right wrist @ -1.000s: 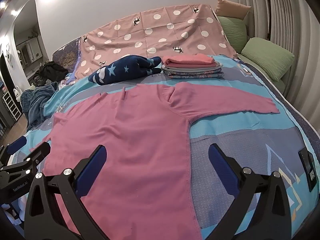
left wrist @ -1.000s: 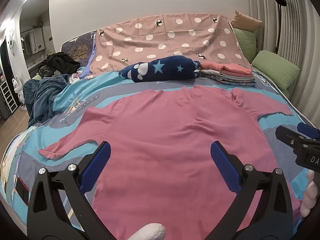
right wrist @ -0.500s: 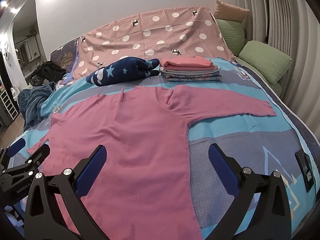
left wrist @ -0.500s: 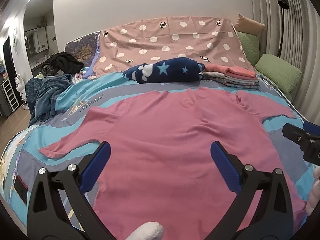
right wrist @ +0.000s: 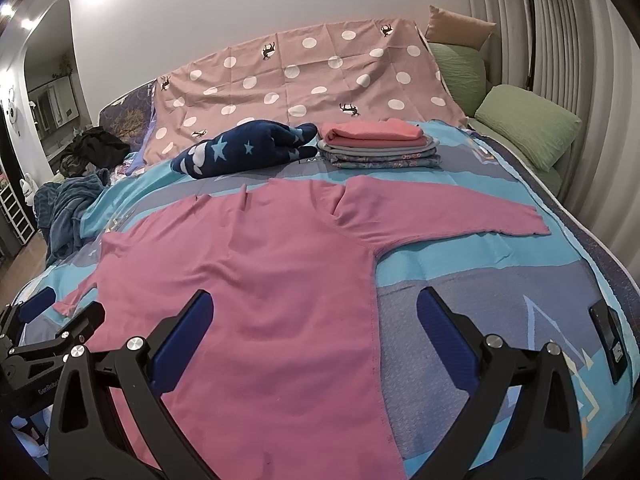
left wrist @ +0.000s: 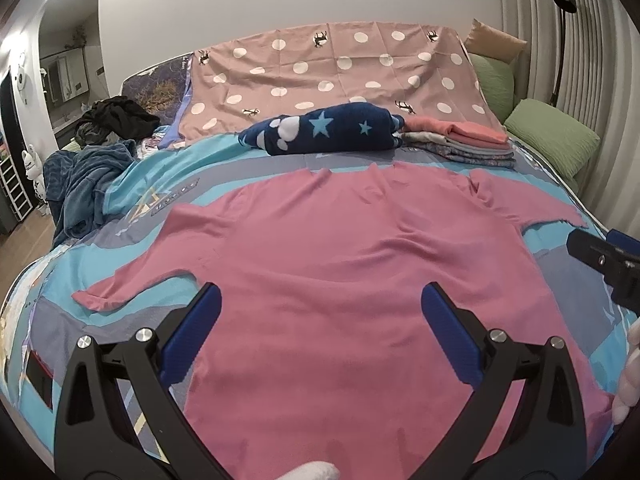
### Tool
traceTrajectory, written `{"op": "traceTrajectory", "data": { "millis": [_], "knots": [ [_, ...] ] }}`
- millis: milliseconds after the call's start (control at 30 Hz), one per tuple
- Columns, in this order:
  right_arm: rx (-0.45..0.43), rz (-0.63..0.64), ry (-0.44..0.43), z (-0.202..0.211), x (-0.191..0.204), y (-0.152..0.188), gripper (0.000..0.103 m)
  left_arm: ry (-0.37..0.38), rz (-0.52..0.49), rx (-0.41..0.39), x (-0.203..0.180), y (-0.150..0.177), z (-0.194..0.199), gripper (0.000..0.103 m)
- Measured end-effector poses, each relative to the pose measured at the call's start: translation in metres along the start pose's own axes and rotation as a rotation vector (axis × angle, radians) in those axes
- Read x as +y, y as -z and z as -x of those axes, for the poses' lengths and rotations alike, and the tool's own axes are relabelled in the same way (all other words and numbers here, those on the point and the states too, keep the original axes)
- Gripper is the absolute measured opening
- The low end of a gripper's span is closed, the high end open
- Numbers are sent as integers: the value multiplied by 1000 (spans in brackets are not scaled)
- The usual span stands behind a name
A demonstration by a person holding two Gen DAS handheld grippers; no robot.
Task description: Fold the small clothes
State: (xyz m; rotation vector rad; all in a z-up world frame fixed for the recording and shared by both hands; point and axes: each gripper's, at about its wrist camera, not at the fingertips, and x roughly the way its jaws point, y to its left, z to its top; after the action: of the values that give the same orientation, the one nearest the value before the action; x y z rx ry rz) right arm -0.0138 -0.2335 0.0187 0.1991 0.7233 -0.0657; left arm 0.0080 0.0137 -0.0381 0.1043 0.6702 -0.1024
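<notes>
Here, both hand-held grippers (left wrist: 320,328) (right wrist: 314,326) gaping, poised above pink shirt (left wrist: 360,264).

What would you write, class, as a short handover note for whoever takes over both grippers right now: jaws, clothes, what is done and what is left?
Left gripper: jaws open, empty, above the lower body of the pink long-sleeved cotton top.
Right gripper: jaws open, empty, above the top's right side seam.
The top lies flat on the blue patterned bedspread, both sleeves spread outward.
Done: a folded pile of small clothes sits behind it, beside a rolled navy star-print fleece.
Left: no fold started on the pink top; probably sleeves in first, then body, then stack.
</notes>
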Motion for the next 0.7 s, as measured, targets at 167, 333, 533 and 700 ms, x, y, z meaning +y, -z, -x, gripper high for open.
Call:
{"op": "traceTrajectory", "data": {
  "millis": [167, 333, 533, 700],
  "knots": [
    [0, 1, -1, 0, 0, 1, 102, 9, 9, 10, 1, 0, -2, 101],
    [1, 0, -2, 0, 0, 1, 102, 50, 44, 4, 6, 3, -3, 101],
    [11, 4, 2, -4, 2, 5, 102, 10, 19, -13, 4, 7, -2, 101],
    [18, 9, 3, -7, 4, 7, 102, 13, 14, -9, 3, 8, -3, 101]
  ]
}}
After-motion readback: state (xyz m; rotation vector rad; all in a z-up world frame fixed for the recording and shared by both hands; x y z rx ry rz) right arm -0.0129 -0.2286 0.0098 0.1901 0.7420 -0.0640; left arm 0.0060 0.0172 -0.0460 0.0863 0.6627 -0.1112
